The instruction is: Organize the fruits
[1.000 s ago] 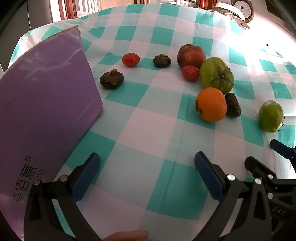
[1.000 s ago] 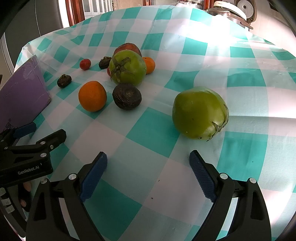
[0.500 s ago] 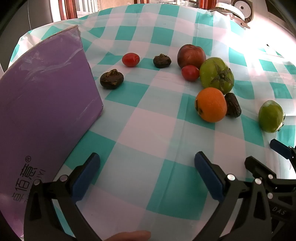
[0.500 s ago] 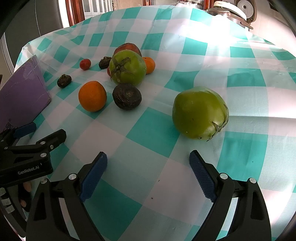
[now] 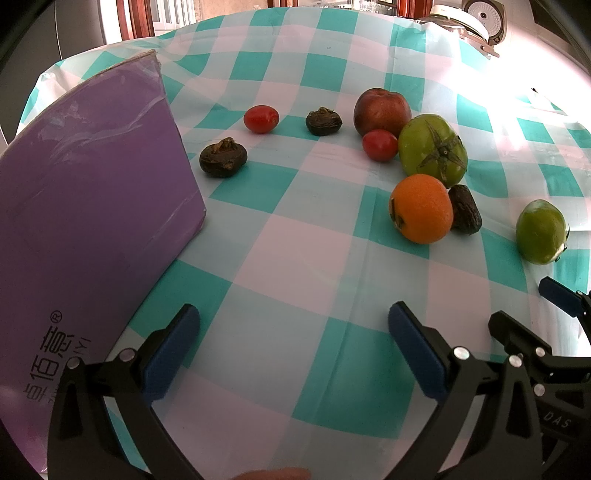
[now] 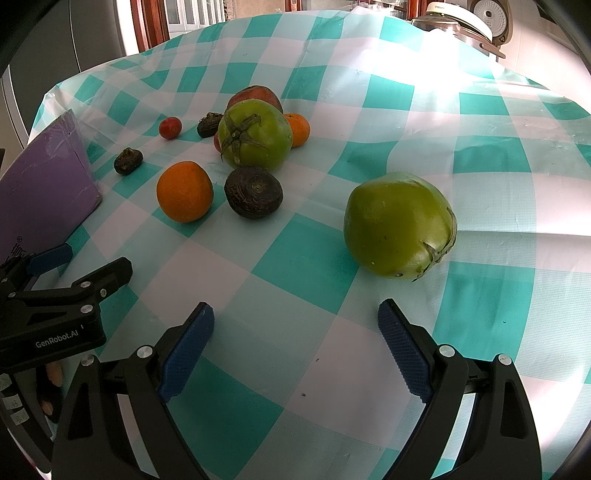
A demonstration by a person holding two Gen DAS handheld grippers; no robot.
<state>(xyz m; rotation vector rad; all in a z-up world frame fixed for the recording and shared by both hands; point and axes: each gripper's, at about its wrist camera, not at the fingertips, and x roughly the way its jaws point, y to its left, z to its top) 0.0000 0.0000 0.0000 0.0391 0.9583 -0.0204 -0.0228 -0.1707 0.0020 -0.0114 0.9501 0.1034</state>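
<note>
You've got a teal-and-white checked tablecloth point(image 5: 295, 258), a rice cooker point(image 6: 487, 18) at its far edge, window frames point(image 5: 144, 18) beyond.

1. The right gripper point(image 6: 295, 343) hovered low over the desk point(image 6: 480, 122), jaws spread wide and holding nothing.
2. A green tomato point(image 6: 399, 229) lay on its side just beyond the right finger.
3. Farther left sat an orange point(image 6: 184, 191) and a dark wrinkled fruit point(image 6: 253, 192), close together.
4. Behind them stood a second green tomato point(image 6: 255, 135), stem facing the camera, with a smaller orange point(image 6: 300, 129) beside it.
5. A purple box point(image 6: 44, 184) stood at the left edge, and the left gripper point(image 6: 55, 295) showed near it.
</note>
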